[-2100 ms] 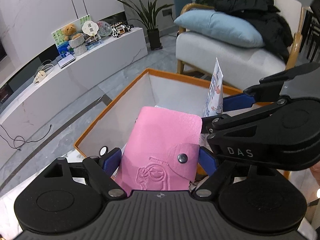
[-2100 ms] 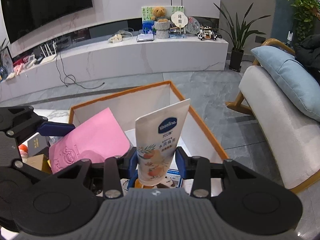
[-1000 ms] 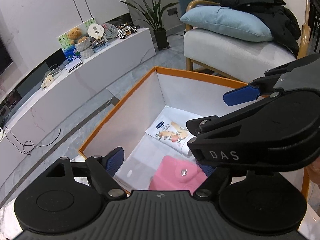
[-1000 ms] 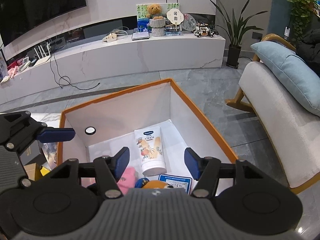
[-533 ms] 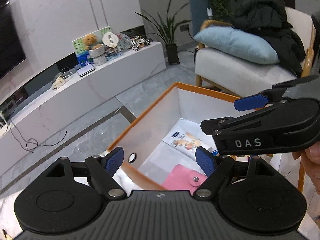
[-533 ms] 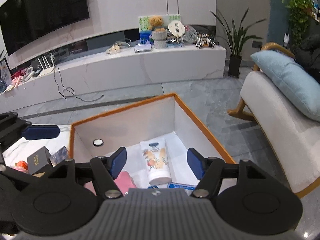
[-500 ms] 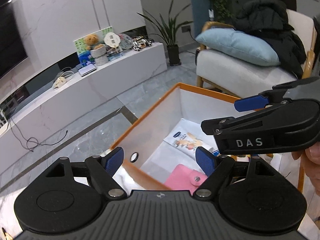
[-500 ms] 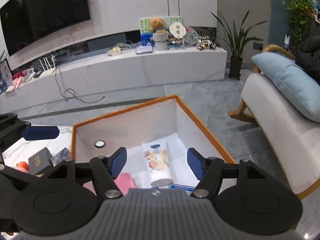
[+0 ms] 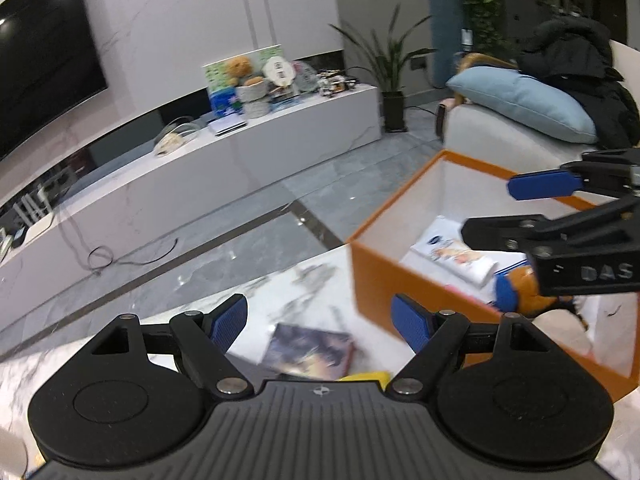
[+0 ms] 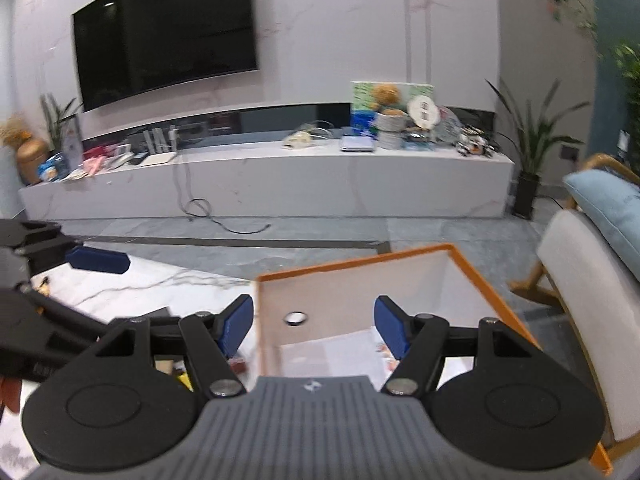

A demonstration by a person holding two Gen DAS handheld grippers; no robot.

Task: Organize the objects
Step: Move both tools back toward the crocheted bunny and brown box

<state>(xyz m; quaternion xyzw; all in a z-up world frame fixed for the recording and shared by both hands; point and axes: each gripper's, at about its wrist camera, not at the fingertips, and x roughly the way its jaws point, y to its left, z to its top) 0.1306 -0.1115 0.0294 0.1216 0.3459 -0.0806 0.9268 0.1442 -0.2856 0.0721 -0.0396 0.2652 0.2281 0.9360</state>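
Note:
An orange box (image 9: 384,276) with white inner walls stands on the marble table (image 9: 280,292). Inside it lie a white lotion tube (image 9: 452,258) and a brown and blue plush toy (image 9: 520,290). My left gripper (image 9: 320,318) is open and empty, left of the box, above a dark picture card (image 9: 310,350) and a yellow item (image 9: 366,378). My right gripper (image 10: 314,324) is open and empty over the box's left wall (image 10: 264,320); it also shows in the left wrist view (image 9: 520,236) above the box.
A white TV bench (image 10: 280,184) with clutter runs along the far wall under a television (image 10: 164,36). An armchair (image 10: 592,280) with a blue cushion (image 9: 524,104) stands to the right of the box. A cable (image 10: 224,216) lies on the grey floor.
Both grippers let go of the pink wallet and the tube into the box, then pulled back. The left gripper has swung left off the box over the table; the right view has tilted up.

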